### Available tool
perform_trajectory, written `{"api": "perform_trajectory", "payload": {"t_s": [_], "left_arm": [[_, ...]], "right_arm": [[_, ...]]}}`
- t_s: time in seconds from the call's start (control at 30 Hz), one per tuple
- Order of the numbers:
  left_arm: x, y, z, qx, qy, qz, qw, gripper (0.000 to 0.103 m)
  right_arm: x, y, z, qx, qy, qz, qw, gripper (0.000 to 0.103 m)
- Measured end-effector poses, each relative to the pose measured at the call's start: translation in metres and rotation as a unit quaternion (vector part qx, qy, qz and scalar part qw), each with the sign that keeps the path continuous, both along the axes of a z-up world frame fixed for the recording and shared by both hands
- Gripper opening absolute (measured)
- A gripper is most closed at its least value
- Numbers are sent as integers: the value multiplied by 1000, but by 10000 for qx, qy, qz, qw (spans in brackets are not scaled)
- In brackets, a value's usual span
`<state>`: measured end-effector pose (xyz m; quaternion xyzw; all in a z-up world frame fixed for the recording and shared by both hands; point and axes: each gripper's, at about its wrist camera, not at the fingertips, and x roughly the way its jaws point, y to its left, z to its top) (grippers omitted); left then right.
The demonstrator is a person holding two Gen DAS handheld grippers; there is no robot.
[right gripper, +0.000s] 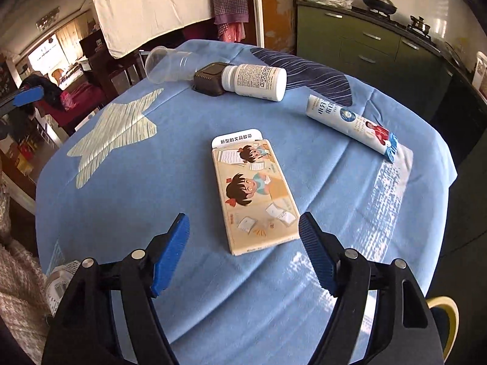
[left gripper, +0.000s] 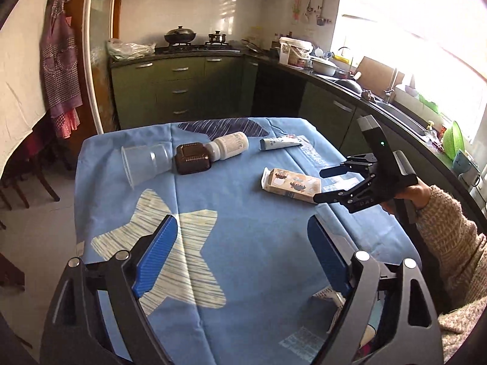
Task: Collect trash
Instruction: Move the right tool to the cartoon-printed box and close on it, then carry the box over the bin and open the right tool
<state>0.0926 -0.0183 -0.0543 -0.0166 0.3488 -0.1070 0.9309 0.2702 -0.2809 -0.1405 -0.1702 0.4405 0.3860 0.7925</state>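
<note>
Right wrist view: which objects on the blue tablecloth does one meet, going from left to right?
Clear plastic cup → dark brown box → white pill bottle → tube. The cartoon-printed flat box overlaps them, so it is omitted.

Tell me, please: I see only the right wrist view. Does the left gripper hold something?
Observer: No. The left gripper has its jaws open and empty, above the pale star on the tablecloth.
Operator: How does my right gripper look from outside?
Observer: The right gripper has its jaws open, with the tips at the near end of the cartoon box.
Operator: What is behind my hand?
Observer: A kitchen sink, away from the table.
</note>
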Motion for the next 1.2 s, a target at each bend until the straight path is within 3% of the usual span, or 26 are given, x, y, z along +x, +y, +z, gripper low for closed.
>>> {"api": "perform_trajectory", "payload": {"t_s": [0.47, 0.57, 0.73, 1.0, 1.2], "left_arm": [[-7, 22, -12, -147, 102, 62, 9998, 83], [-8, 24, -13, -176, 105, 78, 9998, 83], [-11, 23, -13, -182, 112, 65, 9998, 83], [-9, 15, -16, -202, 150, -66, 9997, 83], [-10, 6, -17, -181, 150, -182, 9996, 83]], "right_arm": [[20, 24, -21, -467, 133, 85, 9988, 74], [19, 26, -22, -474, 78, 47, 9988, 61], [15, 18, -19, -287, 234, -101, 9993, 58], [-13, -11, -1, -20, 55, -384, 9992, 58], [-42, -75, 33, 251, -304, -1017, 9940, 58]]}}
